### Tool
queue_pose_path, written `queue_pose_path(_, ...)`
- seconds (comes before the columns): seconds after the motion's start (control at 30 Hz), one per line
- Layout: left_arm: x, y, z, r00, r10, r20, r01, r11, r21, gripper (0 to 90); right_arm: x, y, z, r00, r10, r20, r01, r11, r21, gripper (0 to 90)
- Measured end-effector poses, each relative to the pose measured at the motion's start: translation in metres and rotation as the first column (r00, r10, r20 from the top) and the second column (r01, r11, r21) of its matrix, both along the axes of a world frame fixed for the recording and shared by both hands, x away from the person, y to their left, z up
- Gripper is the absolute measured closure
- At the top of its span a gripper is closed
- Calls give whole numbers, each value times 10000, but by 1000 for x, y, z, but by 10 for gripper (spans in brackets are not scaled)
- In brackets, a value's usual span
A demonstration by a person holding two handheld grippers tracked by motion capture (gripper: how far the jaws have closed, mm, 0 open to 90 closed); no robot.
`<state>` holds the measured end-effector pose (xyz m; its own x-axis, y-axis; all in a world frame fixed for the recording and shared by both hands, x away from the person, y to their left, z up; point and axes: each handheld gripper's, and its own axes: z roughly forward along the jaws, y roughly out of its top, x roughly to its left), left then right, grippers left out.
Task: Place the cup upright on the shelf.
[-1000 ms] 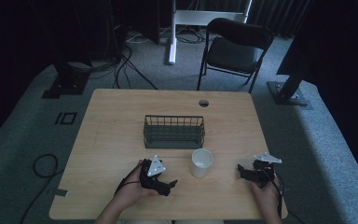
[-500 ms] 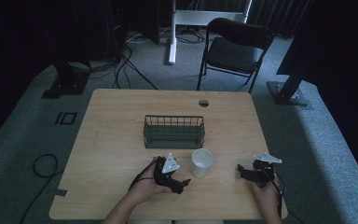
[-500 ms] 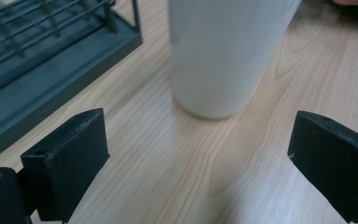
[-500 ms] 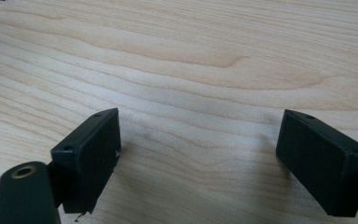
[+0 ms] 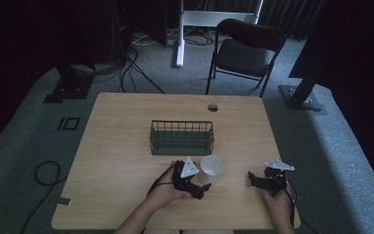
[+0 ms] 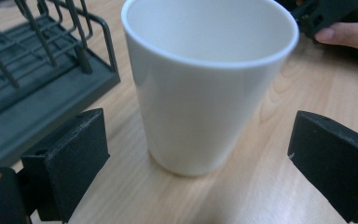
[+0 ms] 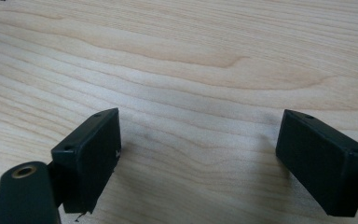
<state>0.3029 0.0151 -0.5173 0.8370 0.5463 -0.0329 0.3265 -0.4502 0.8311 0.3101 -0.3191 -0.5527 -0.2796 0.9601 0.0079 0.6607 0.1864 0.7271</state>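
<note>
A white cup [image 5: 211,168] stands upright on the wooden table [image 5: 117,146], just in front of a dark wire basket [image 5: 181,137]. My left gripper [image 5: 200,189] is close against the cup's left front side. In the left gripper view the cup [image 6: 205,79] stands just ahead of the two black jaws, which are wide apart and clear of its walls; the gripper [image 6: 200,163] is open. My right gripper [image 5: 251,179] rests low near the table's front right. In its own view the gripper [image 7: 200,154] is open over bare wood.
The wire basket [image 6: 32,79] lies left of the cup in the left gripper view. A round cable hole [image 5: 213,107] sits near the table's far edge. A black folding chair [image 5: 246,48] stands beyond the table. The other hand [image 6: 349,35] shows at that view's upper right.
My left gripper has slid to the right along the table's front, from well left of the cup up to it. The right gripper has stayed where it was.
</note>
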Motion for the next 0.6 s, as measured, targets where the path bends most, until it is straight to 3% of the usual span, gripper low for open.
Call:
queue_pose_path(0.4,14,-23,-5,9998,37,204,-33,9998,-206,51,0,0,0,10000,-2,-6,2,10000,9,136)
queue_pose_path(0.6,17,-30,-7,9988,369,327,-341,9960,-826,82,0,0,0,10000,6,1,-6,10000,-4,137)
